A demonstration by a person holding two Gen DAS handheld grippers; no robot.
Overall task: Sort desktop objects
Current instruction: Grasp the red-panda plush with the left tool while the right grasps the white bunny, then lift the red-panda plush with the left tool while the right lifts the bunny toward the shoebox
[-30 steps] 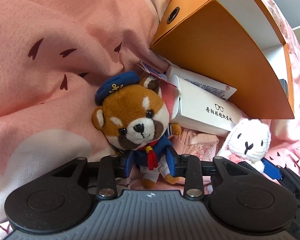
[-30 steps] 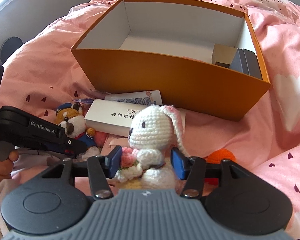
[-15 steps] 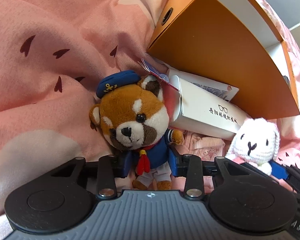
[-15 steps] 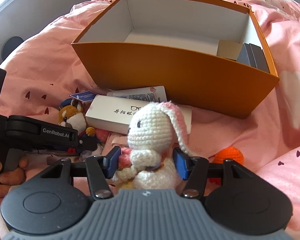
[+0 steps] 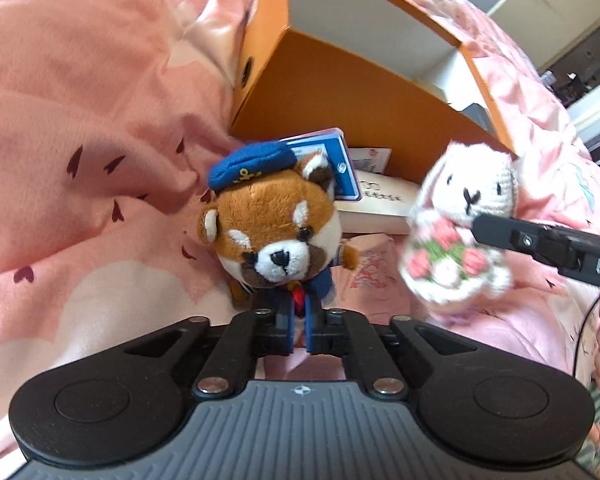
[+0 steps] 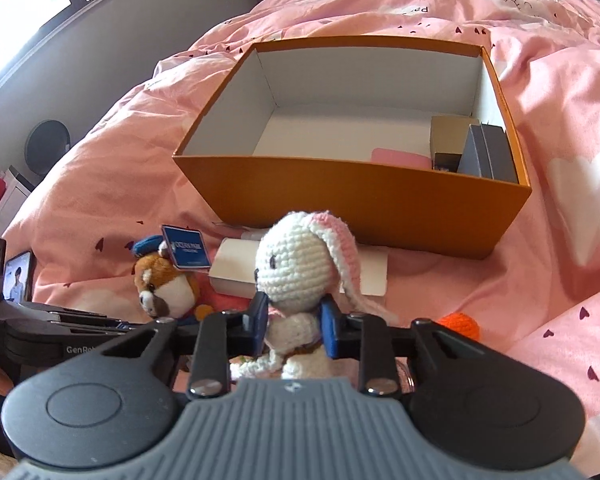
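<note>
Pinching the sailor red panda plush (image 5: 274, 236) low on its body, the left gripper (image 5: 299, 334) has its blue pads squeezed tight around the legs, panda held up off the pink duvet (image 5: 80, 100). Same deal on the other side: the right gripper (image 6: 294, 326) is clamped on the crochet bunny (image 6: 300, 264) around its middle, and the bunny's up in the air too. Behind both toys a white glasses case (image 6: 236, 270) lies right against the front wall of the orange box (image 6: 360, 196). Box is open on top and mostly bare white inside, just a pink flat thing (image 6: 400, 158), a tan carton (image 6: 448, 136) and two grey boxes (image 6: 486, 152) stacked in its right corner. Little orange crochet ball (image 6: 460, 324) sits on the duvet near the right gripper.
</note>
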